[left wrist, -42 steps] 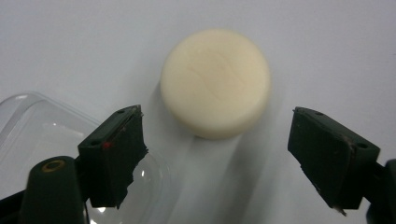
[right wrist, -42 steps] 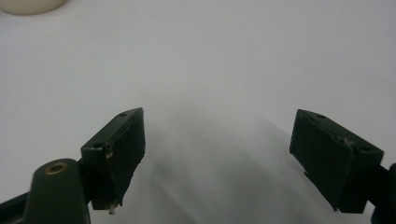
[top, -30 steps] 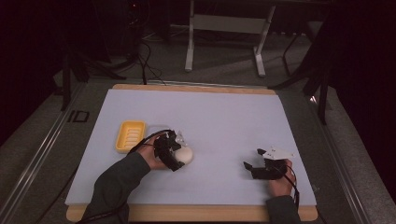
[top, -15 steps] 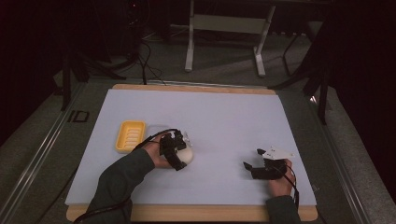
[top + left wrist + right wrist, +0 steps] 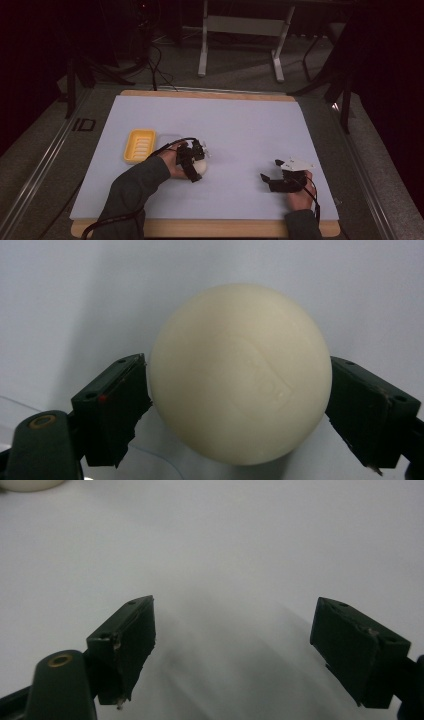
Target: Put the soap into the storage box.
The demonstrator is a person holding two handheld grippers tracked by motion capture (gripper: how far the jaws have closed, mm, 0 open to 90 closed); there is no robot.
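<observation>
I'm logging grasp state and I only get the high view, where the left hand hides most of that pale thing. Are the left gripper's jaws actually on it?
Observer: Yes. In the left gripper view the cream bar of soap sits between the left gripper jaws, and both pads touch its sides.
Operator: Soap? From here it's just a blob.
Observer: It is rounded and smooth, with a faint embossed mark on the face toward the camera.
Operator: And the right gripper, anything in it?
Observer: No. In the right gripper view the right gripper has its jaws wide apart, with bare white table between them.
</observation>
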